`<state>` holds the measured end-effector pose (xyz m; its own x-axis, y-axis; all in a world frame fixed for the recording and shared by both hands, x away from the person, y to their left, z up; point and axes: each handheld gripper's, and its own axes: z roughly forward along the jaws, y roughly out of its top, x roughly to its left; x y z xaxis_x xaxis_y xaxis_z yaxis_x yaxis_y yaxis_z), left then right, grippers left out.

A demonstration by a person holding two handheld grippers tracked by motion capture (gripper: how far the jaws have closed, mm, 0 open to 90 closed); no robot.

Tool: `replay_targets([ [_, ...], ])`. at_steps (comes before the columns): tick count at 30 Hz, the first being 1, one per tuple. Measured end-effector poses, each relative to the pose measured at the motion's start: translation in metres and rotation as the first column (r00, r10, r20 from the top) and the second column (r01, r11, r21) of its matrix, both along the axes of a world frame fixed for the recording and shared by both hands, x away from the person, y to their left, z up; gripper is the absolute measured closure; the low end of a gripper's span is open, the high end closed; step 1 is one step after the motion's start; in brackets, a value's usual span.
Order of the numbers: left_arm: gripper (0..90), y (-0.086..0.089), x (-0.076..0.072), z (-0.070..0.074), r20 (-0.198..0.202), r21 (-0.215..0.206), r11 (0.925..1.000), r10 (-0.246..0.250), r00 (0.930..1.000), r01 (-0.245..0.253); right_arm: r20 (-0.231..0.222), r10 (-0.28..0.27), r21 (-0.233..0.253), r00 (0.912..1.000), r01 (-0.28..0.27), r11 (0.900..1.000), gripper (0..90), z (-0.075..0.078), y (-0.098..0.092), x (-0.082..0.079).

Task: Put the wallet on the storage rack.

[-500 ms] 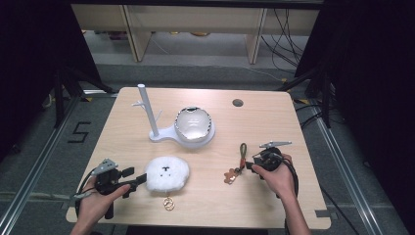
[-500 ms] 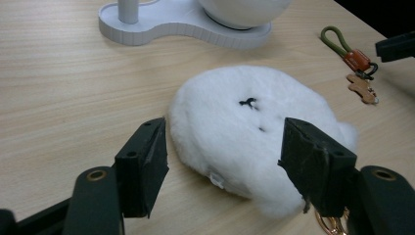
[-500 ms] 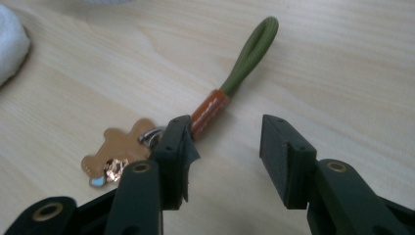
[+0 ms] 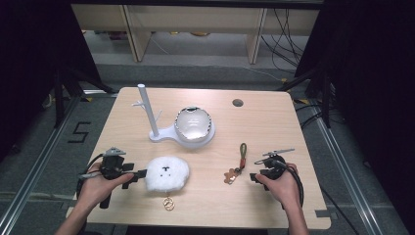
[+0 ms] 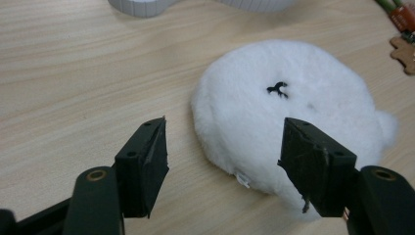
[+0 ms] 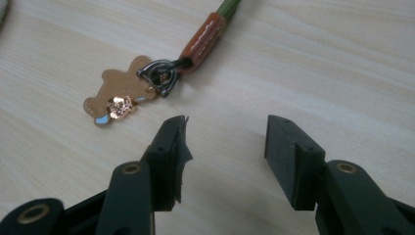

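Note:
A white fluffy plush charm [image 4: 168, 174] with a small black face mark lies at the table's front left, a gold ring [image 4: 168, 202] at its near edge. My left gripper [image 4: 138, 175] stands open right beside it; in the left gripper view the plush [image 5: 288, 112] lies just past the open jaws, whose right one overlaps its near edge. A bear-shaped keychain [image 4: 230, 176] on a green and orange strap [image 4: 242, 152] lies at the front right. My right gripper [image 4: 254, 177] is open just to its right. In the right gripper view the bear charm [image 6: 117, 98] lies ahead and left of the empty jaws.
A white branched hanger stand [image 4: 147, 110] rises from a base at the table's middle back. Next to it a shiny rounded bowl-like object [image 4: 194, 125] rests on that base. A dark hole [image 4: 238, 103] marks the back right of the wooden table [image 4: 274, 127].
Both hands stay almost where they were. The plush and the keychain lie unmoved.

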<state>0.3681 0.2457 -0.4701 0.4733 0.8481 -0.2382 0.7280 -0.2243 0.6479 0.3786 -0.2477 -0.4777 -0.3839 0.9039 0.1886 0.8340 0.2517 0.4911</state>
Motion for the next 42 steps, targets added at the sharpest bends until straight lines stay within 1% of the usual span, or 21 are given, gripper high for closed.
replay_targets([
  [1,33.6,-0.002,0.003,0.002,-0.036,0.011,0.9999,0.000,0.9994,0.000,0.004,0.006,0.025,1.0000,-0.006,1.000,49.8,-0.001,0.001,-0.002],
  [3,33.6,-0.008,0.008,0.004,-0.081,0.021,0.9997,-0.010,0.9966,0.012,0.006,0.014,0.021,0.9999,-0.014,1.000,49.3,-0.002,0.000,-0.003],
  [4,33.4,-0.008,0.008,0.004,-0.081,0.021,0.9997,-0.010,0.9966,0.012,0.006,0.014,0.021,0.9999,-0.014,1.000,49.3,-0.002,0.000,-0.003],
  [5,33.1,-0.011,0.012,0.004,-0.116,0.029,0.9993,-0.020,0.9931,0.024,0.005,0.017,0.028,0.9998,-0.017,0.999,48.9,-0.002,0.000,-0.003],
  [9,32.8,-0.016,0.022,0.000,-0.160,0.035,0.9992,-0.014,0.9870,0.020,0.000,0.007,0.033,1.0000,-0.007,0.999,48.7,-0.004,-0.001,-0.004],
  [12,32.8,-0.018,0.026,-0.002,-0.176,0.034,0.9993,-0.011,0.9843,0.017,0.004,0.005,0.035,1.0000,-0.005,0.999,48.6,-0.005,-0.001,-0.005],
  [16,32.8,-0.023,0.034,-0.006,-0.197,0.051,0.9981,-0.025,0.9801,0.036,0.010,0.008,0.019,0.9999,-0.008,1.000,48.2,-0.005,0.000,-0.004],
  [17,32.8,-0.025,0.038,-0.009,-0.212,0.065,0.9971,-0.024,0.9770,0.039,0.004,-0.001,0.037,1.0000,0.001,0.999,48.0,-0.004,0.002,-0.006],
  [19,32.8,-0.027,0.040,-0.010,-0.207,0.068,0.9970,-0.022,0.9781,0.037,0.008,0.012,0.034,0.9999,-0.012,0.999,47.9,-0.003,0.002,-0.005],
  [21,33.4,-0.030,0.043,-0.013,-0.220,0.077,0.9963,-0.020,0.9754,0.038,0.007,0.023,0.036,0.9997,-0.023,0.999,47.4,-0.003,0.002,-0.006],
  [24,34.6,-0.032,0.045,-0.015,-0.214,0.085,0.9956,-0.022,0.9767,0.041,-0.002,0.013,0.044,0.9999,-0.012,0.999,46.8,-0.003,0.003,-0.007],
  [26,36.1,-0.034,0.045,-0.017,-0.229,0.085,0.9954,-0.024,0.9731,0.044,0.000,0.017,0.048,0.9998,-0.017,0.999,46.3,-0.003,0.002,-0.006],
  [27,37.0,-0.031,0.047,-0.017,-0.240,0.114,0.9893,-0.061,0.9689,0.091,0.005,0.016,0.048,0.9999,-0.017,0.999,46.3,-0.002,0.002,-0.007],
  [29,37.6,-0.032,0.047,-0.018,-0.243,0.106,0.9907,-0.058,0.9684,0.085,0.017,0.028,0.038,0.9995,-0.028,0.999,46.3,-0.003,0.002,-0.006],
  [31,40.7,-0.032,0.047,-0.018,-0.254,0.105,0.9912,-0.053,0.9658,0.082,0.007,0.015,0.050,0.9999,-0.015,0.999,46.3,-0.001,0.002,-0.007],
  [33,41.9,-0.033,0.047,-0.020,-0.263,0.095,0.9924,-0.051,0.9635,0.078,0.026,0.016,0.062,0.9995,-0.017,0.998,46.3,-0.002,0.002,-0.007],
  [36,45.6,-0.033,0.046,-0.020,-0.258,0.099,0.9920,-0.050,0.9648,0.078,0.038,0.027,0.057,0.9989,-0.029,0.998,46.3,-0.004,0.002,-0.007],
  [37,47.6,-0.036,0.044,-0.021,-0.246,0.073,0.9965,-0.023,0.9689,0.042,0.026,0.018,0.064,0.9995,-0.020,0.998,46.3,-0.003,0.003,-0.007],
  [38,50.3,-0.034,0.044,-0.020,-0.254,0.096,0.9928,-0.045,0.9661,0.071,0.030,0.016,0.068,0.9994,-0.018,0.998,46.2,-0.004,0.004,-0.008],
  [40,58.0,-0.035,0.043,-0.022,-0.239,0.070,0.9963,-0.031,0.9706,0.049,0.032,0.032,0.062,0.9990,-0.034,0.997,46.2,-0.006,0.005,-0.007],
  [42,63.6,-0.033,0.042,-0.021,-0.240,0.077,0.9948,-0.047,0.9696,0.067,0.025,0.027,0.066,0.9993,-0.029,0.997,46.2,-0.006,0.006,-0.008],
])
